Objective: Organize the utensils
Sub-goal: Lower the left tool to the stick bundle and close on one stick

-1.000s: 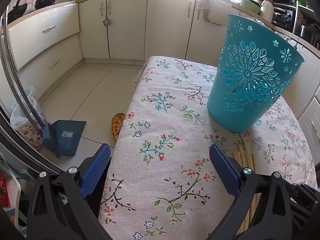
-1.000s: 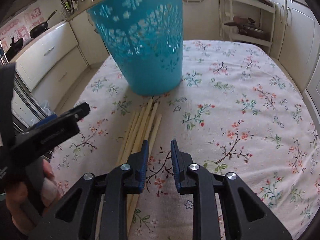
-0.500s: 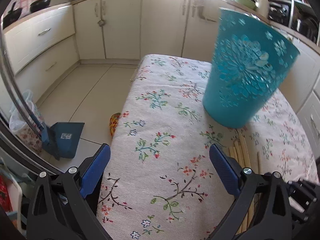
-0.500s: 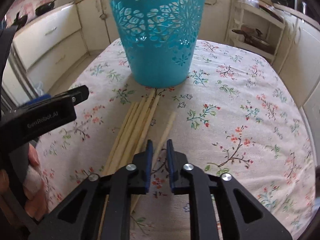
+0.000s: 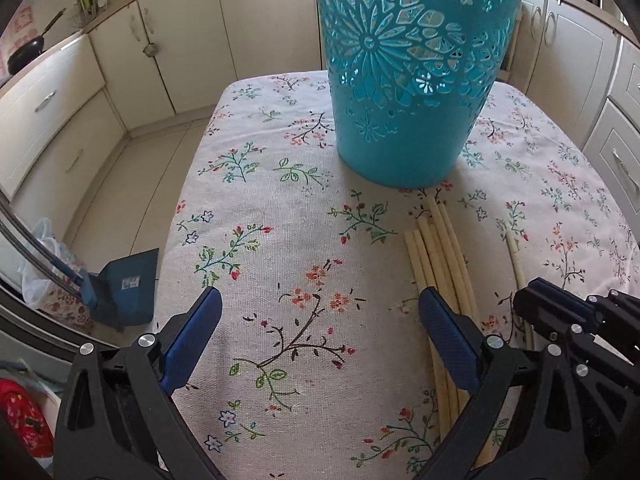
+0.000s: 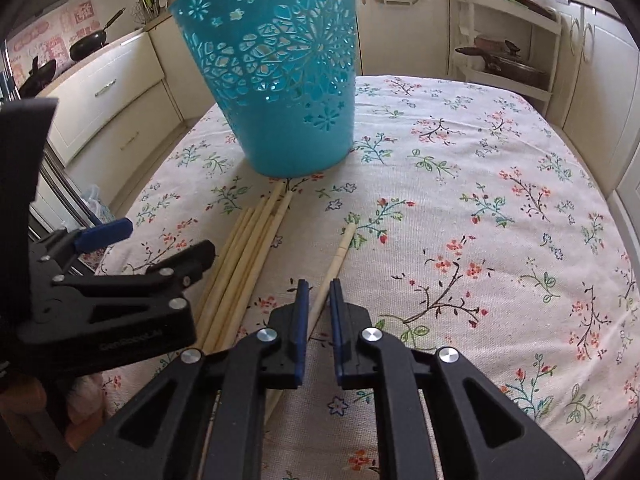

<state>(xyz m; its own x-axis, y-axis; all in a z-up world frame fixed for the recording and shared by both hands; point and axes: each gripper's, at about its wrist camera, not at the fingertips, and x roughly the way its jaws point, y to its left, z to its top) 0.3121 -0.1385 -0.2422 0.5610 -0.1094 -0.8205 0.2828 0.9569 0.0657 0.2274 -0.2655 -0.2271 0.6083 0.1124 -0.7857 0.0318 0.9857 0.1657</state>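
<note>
1. Since a second ago, one chopstick (image 6: 335,258) has been drawn out of the bundle of chopsticks (image 6: 244,256) and now lies apart from it to the right, angled toward the blue basket (image 6: 280,92).
2. That single stick runs between the blue pads of the right gripper (image 6: 319,312), whose jaws have narrowed around its near half; they look closed on it or very nearly so, and from where I stand I would call it held.
3. Over on the other side, the left gripper (image 5: 320,340) hovers over the floral tablecloth (image 5: 280,208) with its jaws spread wide and nothing between them; the bundle lies just beside its right finger.
4. Far ends of the bundle reach the foot of the basket, which stands upright at the middle of the table.
5. Handling, as I judge it: the stick is light, stiff, thin and probably smooth, so it may roll or pivot in the pads. A grip near the middle, with a firm squeeze, should keep it from swinging when lifted toward the basket's mouth.
</note>
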